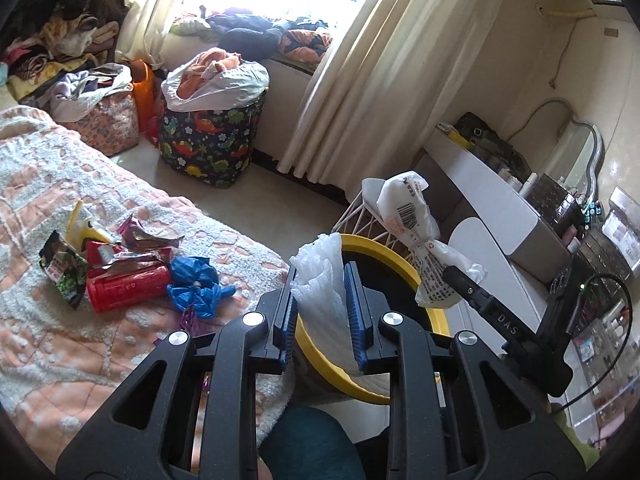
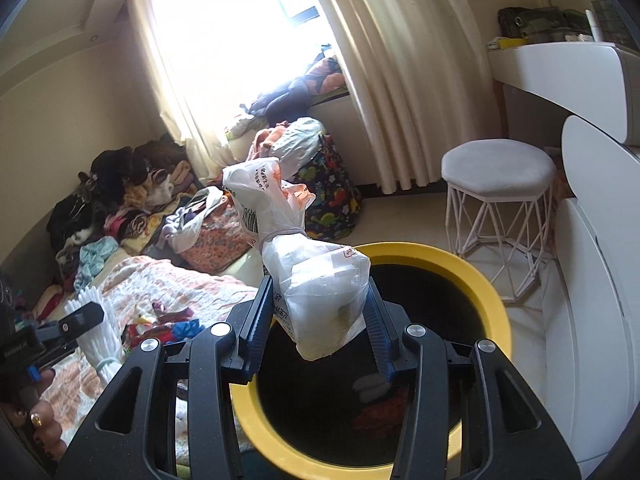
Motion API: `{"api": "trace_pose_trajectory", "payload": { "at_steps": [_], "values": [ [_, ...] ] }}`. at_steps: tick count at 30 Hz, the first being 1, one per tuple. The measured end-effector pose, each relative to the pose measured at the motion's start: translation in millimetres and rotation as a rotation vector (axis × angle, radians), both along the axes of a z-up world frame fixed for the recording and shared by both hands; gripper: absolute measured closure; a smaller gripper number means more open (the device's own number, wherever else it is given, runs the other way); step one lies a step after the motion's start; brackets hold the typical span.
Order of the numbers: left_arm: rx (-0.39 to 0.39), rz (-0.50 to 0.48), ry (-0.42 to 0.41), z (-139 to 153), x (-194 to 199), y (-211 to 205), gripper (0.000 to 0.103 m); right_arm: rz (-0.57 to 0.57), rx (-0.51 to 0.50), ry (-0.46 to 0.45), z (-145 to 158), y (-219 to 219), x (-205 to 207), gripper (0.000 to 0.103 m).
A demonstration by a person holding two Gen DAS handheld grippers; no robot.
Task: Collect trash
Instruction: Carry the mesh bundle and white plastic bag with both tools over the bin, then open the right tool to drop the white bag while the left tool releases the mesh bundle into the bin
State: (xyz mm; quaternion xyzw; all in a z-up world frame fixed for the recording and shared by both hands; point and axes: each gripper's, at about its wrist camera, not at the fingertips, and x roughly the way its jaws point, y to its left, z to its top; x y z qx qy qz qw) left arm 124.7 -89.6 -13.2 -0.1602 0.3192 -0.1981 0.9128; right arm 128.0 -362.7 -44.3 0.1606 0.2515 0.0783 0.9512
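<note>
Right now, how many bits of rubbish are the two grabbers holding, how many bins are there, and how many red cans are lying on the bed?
Held rubbish: 2, a knotted printed bag in the right gripper and a white plastic bundle in the left gripper
Yellow-rimmed bins: 1
Red cans: 1
Total: 4

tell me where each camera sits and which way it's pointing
Left wrist: on the left gripper, looking along its fingers, shut on a white foam sheet, over the bed toward the window; the right gripper shows at right.
Right wrist: on the right gripper, looking down into the yellow bin, fingers shut on a tied plastic bag; the left gripper and the person's hand show at lower left.
Shared: bin, bag, foam sheet, dinosaur-print hamper, stool.
</note>
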Motion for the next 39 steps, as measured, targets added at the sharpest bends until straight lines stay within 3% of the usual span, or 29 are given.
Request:
{"api": "trace_pose_trajectory", "payload": {
  "at_steps": [18, 32, 36, 38, 39],
  "values": [
    [0.082, -0.119, 0.016, -20.2, 12.3, -62.2, 0.087, -0.087, 0.052, 0.077, -22.6, -34.4, 7.5, 0.061],
    [0.149, -0.125, 0.034, -42.4, 43.1, -93.1, 0.087, -0.13, 0.061, 0.164, -45.4, -50.1, 18.4, 0.061],
    [0.154, -0.108, 0.045, -46.1, 57.8, -98.3, 0.086, -0.129, 0.077, 0.18, -49.6, -51.8, 20.8, 0.053],
    [0.146, -0.098, 0.051, -47.4, 63.9, -97.4, 0.072, -0.137, 0.089, 0.183, -50.4, -53.7, 21.3, 0.043],
    [0.144, -0.09, 0.052, -47.4, 65.3, -95.2, 0.06, -0.141, 0.097, 0.177, -50.3, -54.7, 20.7, 0.04]
  ]
}}
